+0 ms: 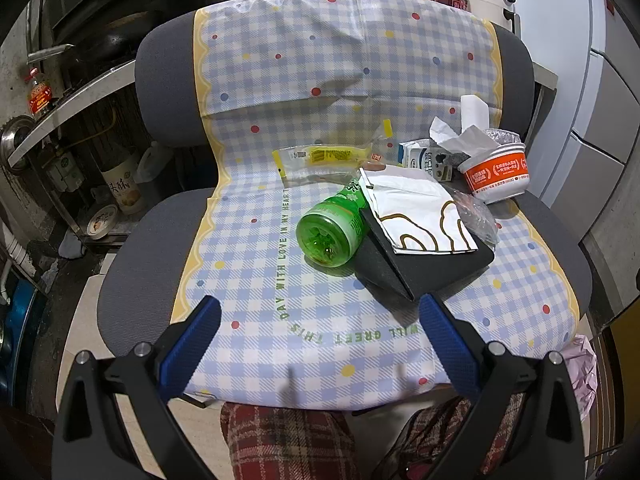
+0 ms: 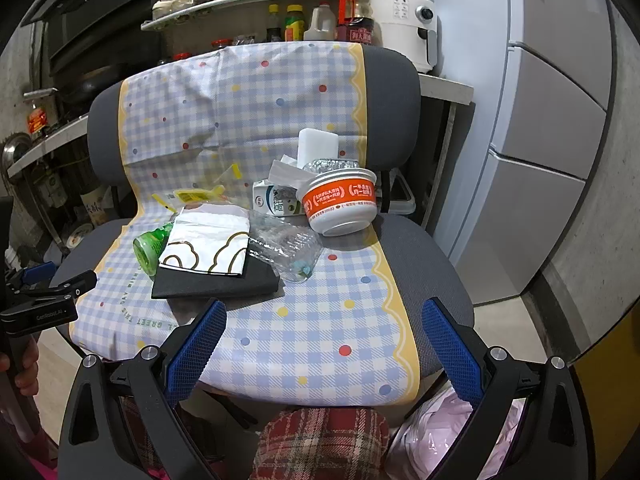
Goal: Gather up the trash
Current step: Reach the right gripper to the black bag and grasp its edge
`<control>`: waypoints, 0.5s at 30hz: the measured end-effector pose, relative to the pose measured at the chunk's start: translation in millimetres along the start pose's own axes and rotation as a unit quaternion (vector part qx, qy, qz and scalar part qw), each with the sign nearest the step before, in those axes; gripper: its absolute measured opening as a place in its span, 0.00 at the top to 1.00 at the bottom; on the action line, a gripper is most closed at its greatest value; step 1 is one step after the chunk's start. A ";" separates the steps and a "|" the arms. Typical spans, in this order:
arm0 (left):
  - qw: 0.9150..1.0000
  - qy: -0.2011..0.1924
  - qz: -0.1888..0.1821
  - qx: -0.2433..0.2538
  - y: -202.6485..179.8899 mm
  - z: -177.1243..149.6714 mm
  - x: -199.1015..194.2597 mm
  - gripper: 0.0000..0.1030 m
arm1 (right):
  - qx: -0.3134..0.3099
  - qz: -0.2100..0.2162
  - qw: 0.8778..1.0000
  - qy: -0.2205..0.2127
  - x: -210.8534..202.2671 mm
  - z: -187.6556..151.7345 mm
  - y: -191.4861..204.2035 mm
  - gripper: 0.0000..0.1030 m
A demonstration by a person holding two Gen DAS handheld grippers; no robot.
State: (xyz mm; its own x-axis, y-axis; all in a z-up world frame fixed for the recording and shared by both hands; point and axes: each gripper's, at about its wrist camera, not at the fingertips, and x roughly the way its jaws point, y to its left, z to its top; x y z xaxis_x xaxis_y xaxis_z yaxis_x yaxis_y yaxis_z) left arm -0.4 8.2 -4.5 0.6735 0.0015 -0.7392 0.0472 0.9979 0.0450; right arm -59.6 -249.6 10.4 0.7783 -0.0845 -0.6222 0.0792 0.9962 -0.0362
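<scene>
Trash lies on a chair with a checked cover (image 1: 320, 320) (image 2: 320, 340). A green bottle (image 1: 334, 226) (image 2: 150, 248) lies on its side beside a white wrapper (image 1: 416, 212) (image 2: 208, 244) on a black pad (image 1: 424, 268) (image 2: 216, 284). A crushed clear bottle (image 2: 286, 248), a yellow wrapper (image 1: 320, 158) (image 2: 192, 196), a milk carton (image 1: 424, 160) (image 2: 276, 200) and an orange-white bowl (image 1: 496, 172) (image 2: 340, 204) with tissue lie behind. My left gripper (image 1: 320, 320) is open and empty, near the seat's front. My right gripper (image 2: 324, 320) is open and empty.
A pink bag (image 2: 440, 432) (image 1: 584, 364) sits on the floor at the chair's front right. Kitchen shelves with bottles (image 2: 296, 20) and a white appliance (image 2: 408, 24) stand behind the chair. A fridge (image 2: 540, 140) is on the right. The person's plaid-clad legs (image 2: 324, 444) are below.
</scene>
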 end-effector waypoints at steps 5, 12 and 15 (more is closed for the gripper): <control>1.000 0.002 -0.002 -0.002 -0.1 0.0 0.3 0.06 | 0.002 0.002 1.000 0.000 1.6 -0.8 0.0 0.06; 1.000 0.004 -0.006 -0.006 -0.7 -1.9 -0.8 0.06 | 0.011 0.010 1.000 -0.001 5.0 -5.6 -0.1 0.06; 0.999 0.019 -0.017 -0.021 -1.5 -4.1 3.5 0.07 | 0.008 0.013 1.000 0.001 11.9 -10.9 1.0 0.06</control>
State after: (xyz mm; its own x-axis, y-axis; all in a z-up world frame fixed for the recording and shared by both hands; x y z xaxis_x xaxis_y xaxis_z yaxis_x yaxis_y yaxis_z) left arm -1.1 6.9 -9.9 0.6436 -0.0314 -0.7647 0.0387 0.9992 -0.0085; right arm -57.1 -249.3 -5.6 0.7789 -0.0590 -0.6244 0.0693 0.9976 -0.0078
